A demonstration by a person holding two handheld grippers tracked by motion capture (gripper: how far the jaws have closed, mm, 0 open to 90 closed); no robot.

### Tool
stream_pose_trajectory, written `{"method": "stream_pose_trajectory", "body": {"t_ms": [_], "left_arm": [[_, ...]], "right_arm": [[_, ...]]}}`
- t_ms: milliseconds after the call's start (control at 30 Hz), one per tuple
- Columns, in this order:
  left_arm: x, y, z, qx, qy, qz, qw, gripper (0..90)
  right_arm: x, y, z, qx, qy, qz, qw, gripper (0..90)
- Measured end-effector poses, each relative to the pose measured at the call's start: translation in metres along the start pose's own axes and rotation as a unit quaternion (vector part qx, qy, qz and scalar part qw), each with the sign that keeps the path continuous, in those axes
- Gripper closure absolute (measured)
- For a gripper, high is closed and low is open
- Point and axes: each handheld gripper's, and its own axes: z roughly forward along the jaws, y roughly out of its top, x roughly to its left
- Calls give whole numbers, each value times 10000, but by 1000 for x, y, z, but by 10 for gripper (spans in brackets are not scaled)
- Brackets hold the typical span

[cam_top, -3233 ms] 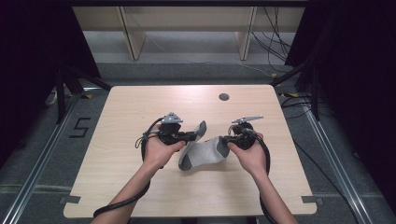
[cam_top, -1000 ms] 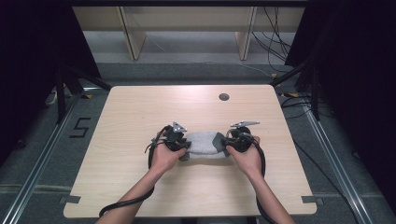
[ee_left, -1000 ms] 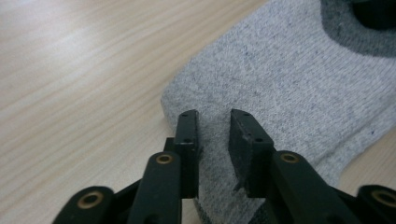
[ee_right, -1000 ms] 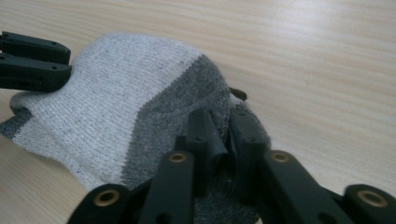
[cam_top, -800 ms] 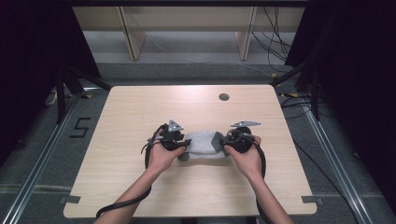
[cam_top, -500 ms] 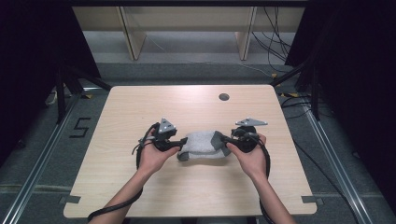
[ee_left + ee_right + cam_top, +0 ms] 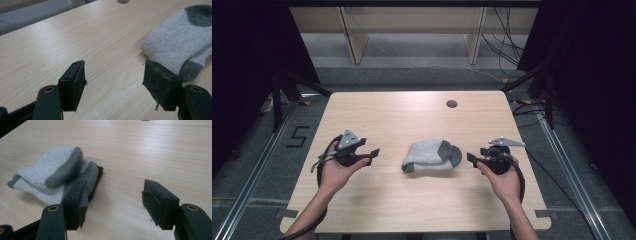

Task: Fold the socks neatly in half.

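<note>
Both grippers, left (image 7: 373,152) and right (image 7: 471,158), have just opened with nothing between their jaws, so pull them straight away from the folded sock (image 7: 431,156) without bumping it.

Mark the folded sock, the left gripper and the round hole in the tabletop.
folded grey sock (image 7: 430,155), high view, on the light grey middle of the fold.
left gripper (image 7: 373,153), high view, between its open jaw tips.
round hole (image 7: 452,104), high view, on its dark centre.

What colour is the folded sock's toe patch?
Dark grey, on a light grey sock; clearest in the right gripper view.
</note>
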Motion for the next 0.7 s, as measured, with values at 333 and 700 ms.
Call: {"method": "stream_pose_trajectory", "body": {"t_ms": [333, 700], "left_arm": [[25, -61, -43, -333, 488, -690, 9959, 336], [26, -104, -60, -457, 644, -1338, 9879, 332]], "right_arm": [[-26, -32, -16, 141, -211, 202, 9995, 386], [-37, -66, -19, 2, -551, 194, 9983, 388]]}}
